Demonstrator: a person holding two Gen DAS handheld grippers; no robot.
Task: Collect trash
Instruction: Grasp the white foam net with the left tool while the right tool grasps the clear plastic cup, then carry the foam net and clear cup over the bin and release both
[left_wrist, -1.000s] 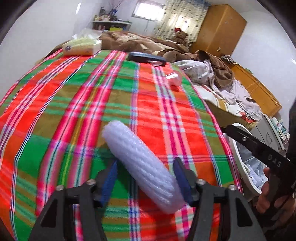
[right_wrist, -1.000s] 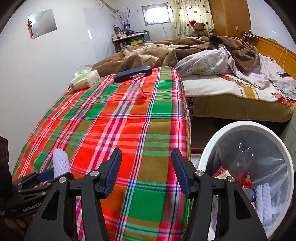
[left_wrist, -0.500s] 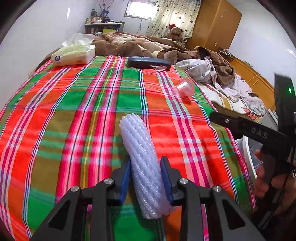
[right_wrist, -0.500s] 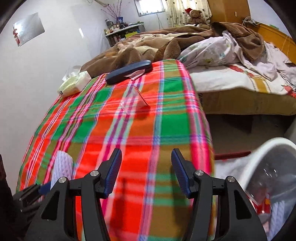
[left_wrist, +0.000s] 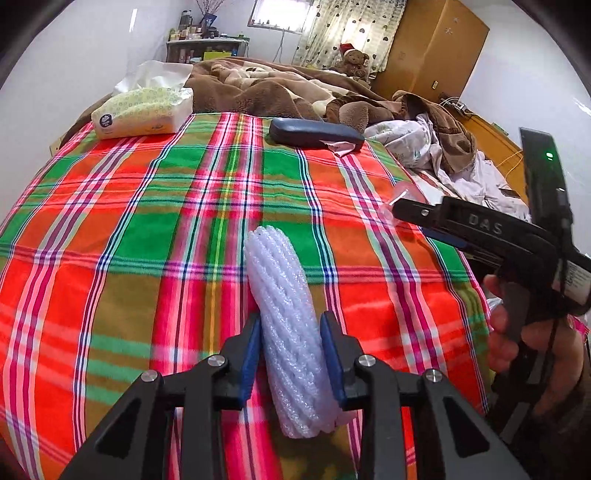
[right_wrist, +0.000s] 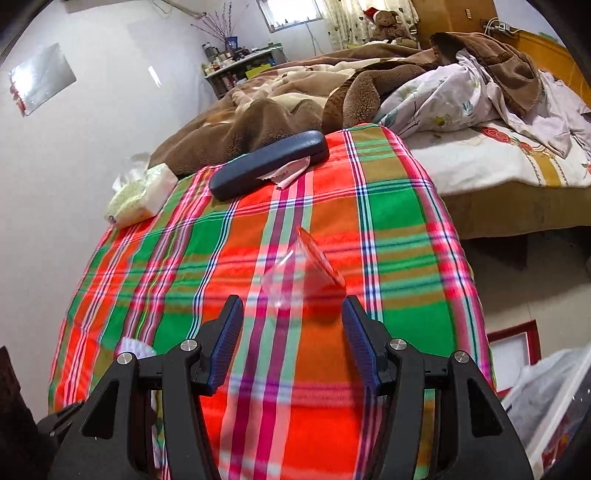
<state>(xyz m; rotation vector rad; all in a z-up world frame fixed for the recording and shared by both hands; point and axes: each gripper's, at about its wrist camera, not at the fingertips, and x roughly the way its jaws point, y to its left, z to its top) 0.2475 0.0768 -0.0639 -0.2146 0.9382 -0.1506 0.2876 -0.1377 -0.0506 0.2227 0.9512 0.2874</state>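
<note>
Two pieces in play: left gripper (left_wrist: 291, 354) jaws clamp the light, squashy foam net (left_wrist: 284, 306) mid-length, while right gripper (right_wrist: 291, 332) jaws gape before the flimsy clear cup (right_wrist: 295, 273), best pinched gently across its walls.

- White bin (right_wrist: 554, 398) cut off by the picture's lower right edge.
- Clear plastic cup (left_wrist: 397, 195) mostly hidden behind the right gripper (left_wrist: 410, 214).
- Shelf items (left_wrist: 199, 27) too small to identify.
</note>
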